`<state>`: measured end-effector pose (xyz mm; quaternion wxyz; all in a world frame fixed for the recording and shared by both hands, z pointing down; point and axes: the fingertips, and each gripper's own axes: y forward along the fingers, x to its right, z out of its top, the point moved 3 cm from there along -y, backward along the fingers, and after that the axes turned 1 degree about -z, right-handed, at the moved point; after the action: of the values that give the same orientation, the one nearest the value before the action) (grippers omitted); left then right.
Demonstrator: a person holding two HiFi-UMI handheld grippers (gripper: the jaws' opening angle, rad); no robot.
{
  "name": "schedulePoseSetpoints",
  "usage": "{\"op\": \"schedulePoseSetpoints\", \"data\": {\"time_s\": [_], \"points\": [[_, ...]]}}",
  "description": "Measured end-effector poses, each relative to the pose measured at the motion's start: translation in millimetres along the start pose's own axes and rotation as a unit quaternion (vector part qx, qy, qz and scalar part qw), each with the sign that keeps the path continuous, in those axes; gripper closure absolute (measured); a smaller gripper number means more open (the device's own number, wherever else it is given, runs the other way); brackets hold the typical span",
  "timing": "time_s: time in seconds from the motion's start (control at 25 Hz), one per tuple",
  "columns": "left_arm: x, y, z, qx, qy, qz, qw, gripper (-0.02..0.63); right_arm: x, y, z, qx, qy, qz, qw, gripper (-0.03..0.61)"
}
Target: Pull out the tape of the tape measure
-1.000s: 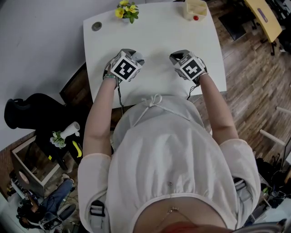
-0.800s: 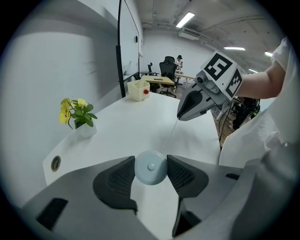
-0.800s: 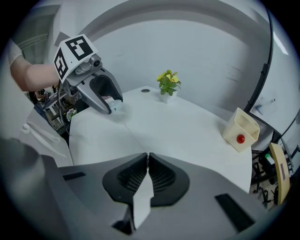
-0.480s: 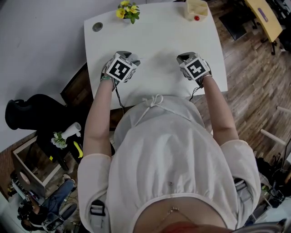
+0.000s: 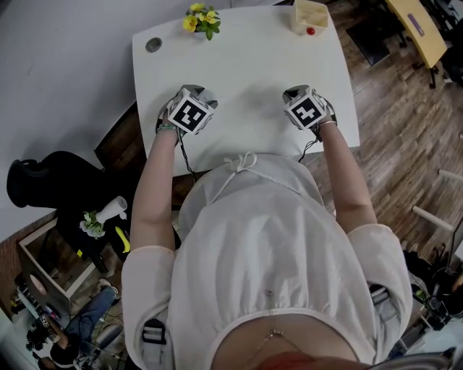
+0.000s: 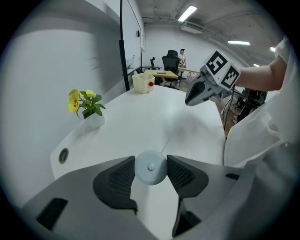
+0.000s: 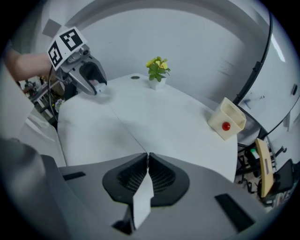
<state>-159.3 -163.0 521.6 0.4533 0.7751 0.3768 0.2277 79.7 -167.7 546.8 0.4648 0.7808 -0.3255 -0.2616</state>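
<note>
A round, pale tape measure [image 6: 150,169] sits clamped between the left gripper's [image 6: 151,161] half-spread jaws. The right gripper [image 7: 148,157] pinches its white tape [image 7: 142,200] shut, above a white table [image 5: 246,50] beside a wood floor [image 5: 394,123].

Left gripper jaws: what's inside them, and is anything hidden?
A round pale tape measure, button facing the camera, is clamped in the left gripper. A thin line, likely the tape, runs toward the right gripper. The pads cover the case's sides; its underside is unseen.

A white table [image 5: 246,65] stands by a grey wall [image 5: 65,72] on a brown wood floor [image 5: 405,144]. Long lights [image 6: 187,12] shine on the ceiling [image 6: 220,23].
</note>
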Motion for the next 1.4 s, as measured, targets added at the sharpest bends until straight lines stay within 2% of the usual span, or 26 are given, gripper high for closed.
{"op": "schedulePoseSetpoints", "data": {"time_s": [0.08,0.2,0.4,0.56,0.72,0.84,1.0,1.16,1.32,1.4], "points": [[-6,-1,-7,-0.007,-0.008,0.007,0.9999,0.385,14,-4,-7,-0.016,-0.002,-0.029,0.999,0.560],[-9,-3,-11,0.007,-0.046,-0.007,0.9989,0.385,30,-12,-5,-0.006,0.014,-0.054,0.998,0.560],[-5,2,-10,0.005,-0.034,-0.010,0.9994,0.385,25,-4,-12,-0.013,0.039,-0.029,0.999,0.560],[-6,1,-11,0.005,-0.048,-0.013,0.9987,0.385,27,-2,-19,-0.024,0.065,-0.025,0.997,0.560],[-16,2,-23,-0.011,-0.054,0.001,0.9985,0.385,54,-12,-26,-0.035,0.058,-0.087,0.994,0.560],[-18,-2,-23,0.006,-0.095,-0.015,0.9954,0.385,56,-7,-43,-0.048,0.107,-0.060,0.991,0.560],[-18,1,-24,-0.005,-0.085,-0.005,0.9963,0.385,53,-4,-46,-0.051,0.114,-0.052,0.991,0.560],[-16,1,-27,0.003,-0.103,-0.015,0.9946,0.385,56,-5,-47,-0.043,0.121,-0.042,0.991,0.560],[-25,-6,-41,-0.023,-0.097,0.015,0.9949,0.385,81,-16,-45,-0.039,0.086,-0.104,0.990,0.561],[-30,-13,-43,-0.013,-0.112,0.016,0.9935,0.385,83,-15,-57,-0.045,0.112,-0.085,0.989,0.561]]}}
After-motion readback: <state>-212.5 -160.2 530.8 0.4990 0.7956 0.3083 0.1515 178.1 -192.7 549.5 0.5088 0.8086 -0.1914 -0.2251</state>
